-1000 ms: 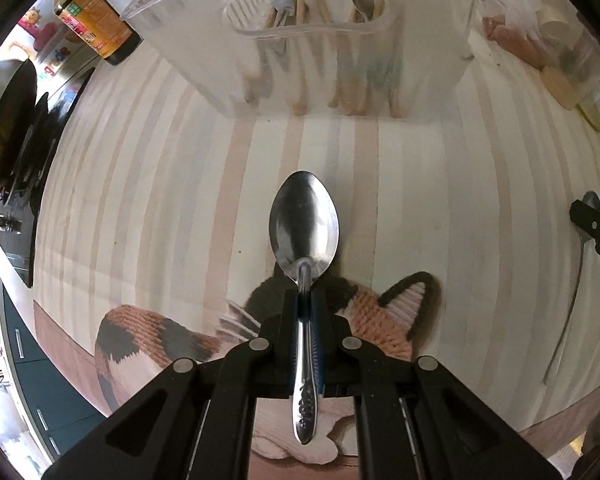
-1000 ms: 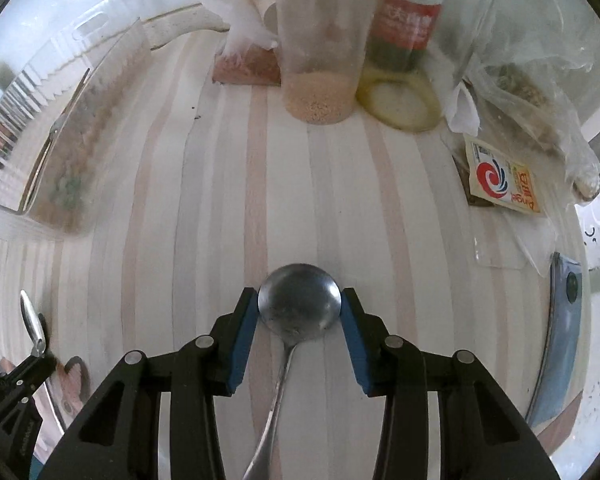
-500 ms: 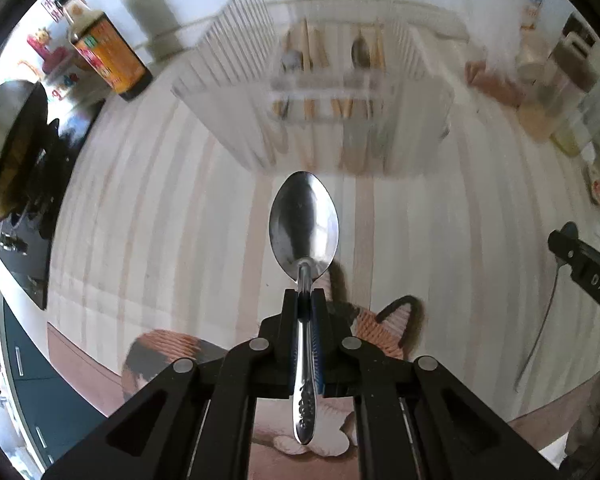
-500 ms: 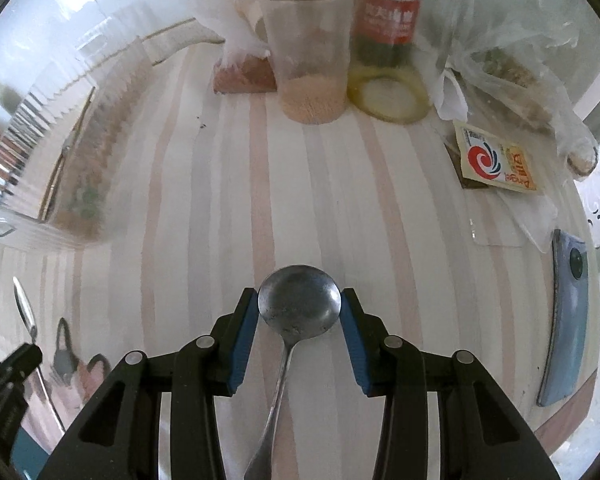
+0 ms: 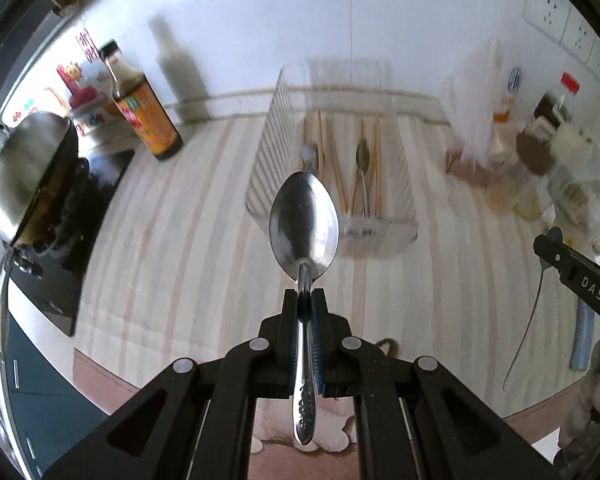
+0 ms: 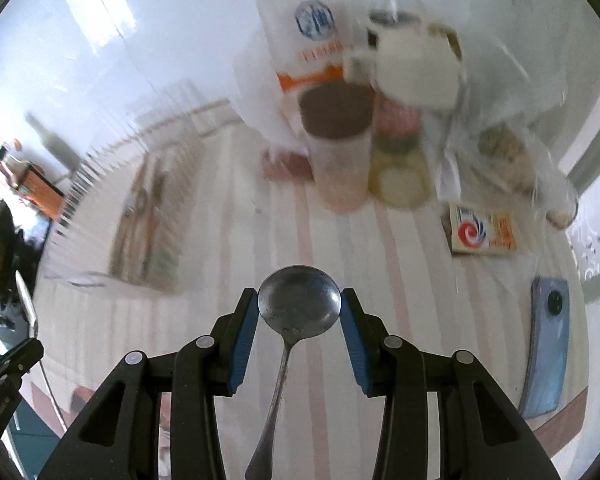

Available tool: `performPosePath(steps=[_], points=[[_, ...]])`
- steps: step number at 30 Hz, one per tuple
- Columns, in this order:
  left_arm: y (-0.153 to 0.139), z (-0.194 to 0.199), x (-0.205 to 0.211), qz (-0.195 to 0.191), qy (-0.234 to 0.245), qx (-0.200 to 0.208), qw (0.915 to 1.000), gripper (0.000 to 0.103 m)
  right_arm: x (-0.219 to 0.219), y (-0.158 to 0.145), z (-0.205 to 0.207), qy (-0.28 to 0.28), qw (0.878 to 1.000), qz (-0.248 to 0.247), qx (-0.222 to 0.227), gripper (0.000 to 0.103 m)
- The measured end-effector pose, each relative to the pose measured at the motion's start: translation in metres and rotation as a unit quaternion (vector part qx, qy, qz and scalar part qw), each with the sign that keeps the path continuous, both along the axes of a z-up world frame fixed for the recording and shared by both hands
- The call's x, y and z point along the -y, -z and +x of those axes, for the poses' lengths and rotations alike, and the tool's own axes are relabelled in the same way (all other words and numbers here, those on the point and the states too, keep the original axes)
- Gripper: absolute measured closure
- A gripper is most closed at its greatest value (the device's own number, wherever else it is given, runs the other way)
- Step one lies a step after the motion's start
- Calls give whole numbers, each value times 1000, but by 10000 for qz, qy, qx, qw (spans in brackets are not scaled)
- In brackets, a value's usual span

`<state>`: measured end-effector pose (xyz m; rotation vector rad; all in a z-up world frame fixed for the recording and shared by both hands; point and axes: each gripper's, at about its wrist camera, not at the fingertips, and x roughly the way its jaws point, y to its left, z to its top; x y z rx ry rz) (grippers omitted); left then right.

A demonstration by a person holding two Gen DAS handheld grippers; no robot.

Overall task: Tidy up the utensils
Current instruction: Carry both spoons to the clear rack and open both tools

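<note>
My left gripper [image 5: 304,298] is shut on the handle of a steel spoon [image 5: 303,222], bowl pointing forward, held above the striped table. Ahead stands a clear utensil tray [image 5: 396,236] with chopsticks and a spoon [image 5: 363,160] inside. My right gripper [image 6: 299,306] grips the round bowl of a second spoon [image 6: 298,304] between its blue pads, its handle hanging down. The right gripper also shows at the right edge of the left wrist view [image 5: 576,276]. The tray appears blurred in the right wrist view [image 6: 148,224].
A sauce bottle [image 5: 144,116] and a steel pot [image 5: 24,172] on a stove stand at the left. Jars, bags and a bottle [image 6: 340,152] crowd the back right. A small box [image 6: 482,232] and a phone [image 6: 546,352] lie at the right.
Both grippers have risen and pulled back with their spoons. The tray now sits farther off and is seen from above; more of the wall shows.
</note>
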<state>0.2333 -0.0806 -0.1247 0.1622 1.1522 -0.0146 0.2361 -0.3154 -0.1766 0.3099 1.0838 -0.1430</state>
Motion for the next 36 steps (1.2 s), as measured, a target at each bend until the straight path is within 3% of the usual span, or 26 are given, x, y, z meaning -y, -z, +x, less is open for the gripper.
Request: performPosePath(steps=[11,21,27,36], points=[[-56,42,1,-312,181,541,9979,99,-28,-76,33,-333,9975,144,614,60],[-73,107,-2,-494,295,607,9965,99,-65,-118,98,-505,9940,272,927,59],[-57,147,-10,-708,283,233,9968,99,-83,-114,145,-505,9949,293,822,59],[-9,191,-28,-1219,119,-735,9897,99,-116,-59,196,-662,9971,293,221,59]])
